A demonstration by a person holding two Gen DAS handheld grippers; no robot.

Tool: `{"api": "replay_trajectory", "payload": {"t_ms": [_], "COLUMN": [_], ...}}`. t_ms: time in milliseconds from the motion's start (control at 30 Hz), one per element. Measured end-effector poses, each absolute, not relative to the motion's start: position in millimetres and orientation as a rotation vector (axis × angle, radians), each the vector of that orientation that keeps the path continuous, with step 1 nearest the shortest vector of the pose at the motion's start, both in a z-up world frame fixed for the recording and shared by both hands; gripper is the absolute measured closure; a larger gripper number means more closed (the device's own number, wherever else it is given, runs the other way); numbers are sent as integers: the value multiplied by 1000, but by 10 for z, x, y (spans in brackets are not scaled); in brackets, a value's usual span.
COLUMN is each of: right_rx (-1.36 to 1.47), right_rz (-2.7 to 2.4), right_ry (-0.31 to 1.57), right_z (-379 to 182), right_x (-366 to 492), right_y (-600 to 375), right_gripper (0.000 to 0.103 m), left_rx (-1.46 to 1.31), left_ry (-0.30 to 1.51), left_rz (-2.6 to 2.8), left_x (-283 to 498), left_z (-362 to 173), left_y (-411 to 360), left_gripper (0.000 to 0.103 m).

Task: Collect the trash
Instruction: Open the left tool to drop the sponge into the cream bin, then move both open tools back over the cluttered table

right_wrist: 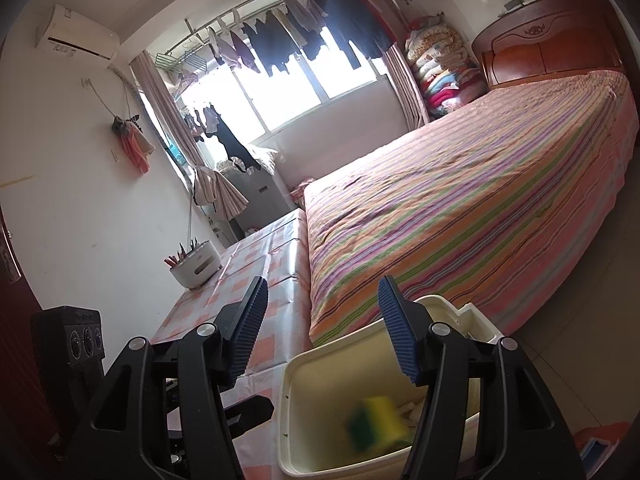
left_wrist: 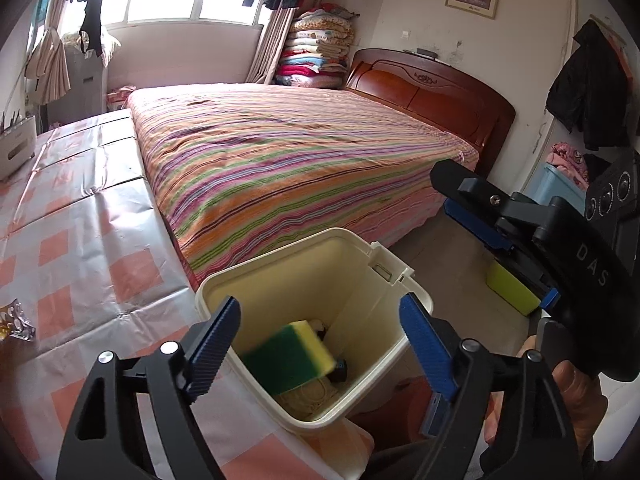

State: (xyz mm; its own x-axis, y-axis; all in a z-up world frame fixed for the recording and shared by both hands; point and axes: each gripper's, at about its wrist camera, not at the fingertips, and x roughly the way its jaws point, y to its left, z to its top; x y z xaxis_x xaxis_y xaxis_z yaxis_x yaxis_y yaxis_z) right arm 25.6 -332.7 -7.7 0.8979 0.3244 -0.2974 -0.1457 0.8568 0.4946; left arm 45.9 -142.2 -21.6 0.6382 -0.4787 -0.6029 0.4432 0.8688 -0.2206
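A cream plastic bin [left_wrist: 224, 280] stands beside the table, between it and the bed. A green-and-yellow sponge [left_wrist: 290, 354] is inside it, blurred, above other trash at the bottom. My left gripper [left_wrist: 320, 344] is open and empty right above the bin's opening. My right gripper [left_wrist: 472, 216] shows in the left wrist view to the right of the bin. In the right wrist view my right gripper [right_wrist: 324, 328] is open and empty above the bin [right_wrist: 320, 354], with the sponge [right_wrist: 378, 422] blurred inside. A crumpled foil wrapper [left_wrist: 16, 322] lies on the table's left edge.
The table [left_wrist: 80, 220] has a pink-checked shiny cloth. A white holder with utensils [right_wrist: 196, 266] stands at its far end. A striped bed [left_wrist: 300, 152] lies beyond the bin. A yellow-green box [left_wrist: 510, 288] sits on the floor at right.
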Motion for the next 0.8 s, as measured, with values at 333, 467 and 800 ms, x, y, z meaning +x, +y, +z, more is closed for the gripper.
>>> {"api": "replay_trajectory", "payload": {"t_ms": [333,467,800], "right_rx": [480,506,497], "right_rz": [243,248,289], "right_ry": [379,394,421], "right_z": [-57,-83,-81], "right_x": [247,298,376], "right_y": [-3274,-3241,-2953], "right_gripper": [6,6,6], "left_rx": [-75,-109,-140], "left_ry": [668,687,516], "left_rz": [-434,-386,-203], "left_x": [411,449,344], "left_z": [-194,-188,-106], "left_y": [-1079,-869,-324], "left_gripper": [23,22,7]}}
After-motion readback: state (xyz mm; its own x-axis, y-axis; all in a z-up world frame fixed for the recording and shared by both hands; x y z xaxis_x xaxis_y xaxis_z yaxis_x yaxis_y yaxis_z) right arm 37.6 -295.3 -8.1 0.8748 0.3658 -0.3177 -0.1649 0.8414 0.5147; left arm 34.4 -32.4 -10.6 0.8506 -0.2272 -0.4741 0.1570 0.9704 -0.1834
